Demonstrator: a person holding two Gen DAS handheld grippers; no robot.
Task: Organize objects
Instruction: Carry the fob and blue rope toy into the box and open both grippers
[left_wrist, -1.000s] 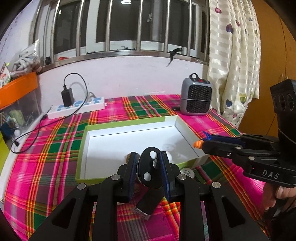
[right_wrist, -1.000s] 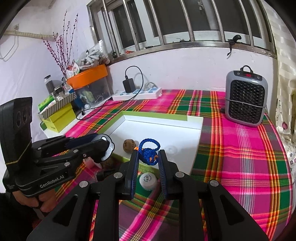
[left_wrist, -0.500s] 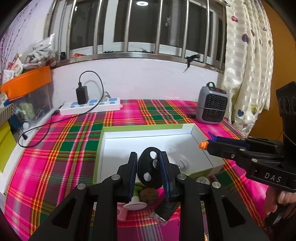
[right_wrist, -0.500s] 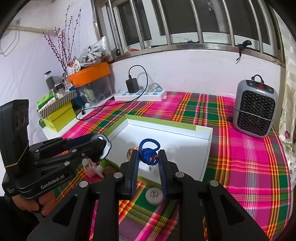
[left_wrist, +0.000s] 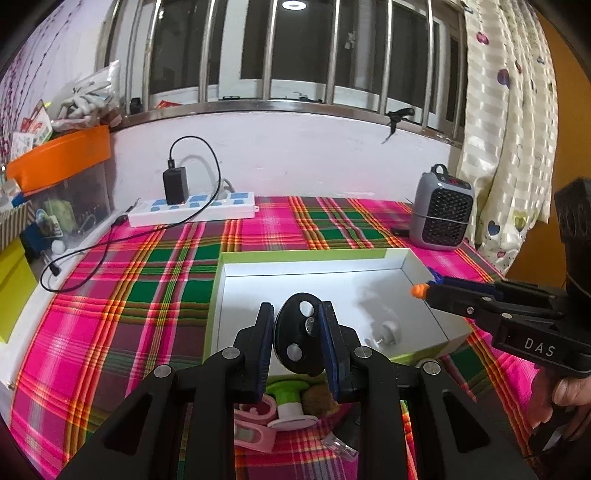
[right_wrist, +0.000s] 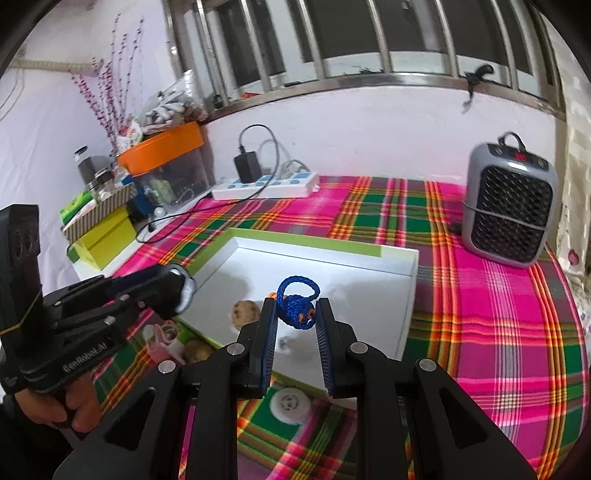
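Left tongs (left_wrist: 297, 341) clamped on a black oval disc (left_wrist: 295, 332) with round holes, held above the near edge of the white tray (left_wrist: 258, 295). Right tongs (right_wrist: 294, 326) clamped on a blue braided cord knot (right_wrist: 295, 308), its loop sticking up, with an orange bit at one side; held over the tray's near part.

Tray has a green rim and sits on the plaid worktop (left_wrist: 147, 277). In the tray: a small white knob piece (left_wrist: 386, 330) and a brown ball (right_wrist: 244, 312).

On the worktop just outside the tray's near edge: a pink clip (left_wrist: 255, 421), a green-and-white suction cup (left_wrist: 290, 402), another brown ball (left_wrist: 317, 397) and a white round cap (right_wrist: 289, 402).

Further back: a white power strip (left_wrist: 192, 212) with a black charger plugged in, and a grey heater (right_wrist: 508, 218) at the right. An orange-lidded bin (right_wrist: 166, 162) stands at the left wall.
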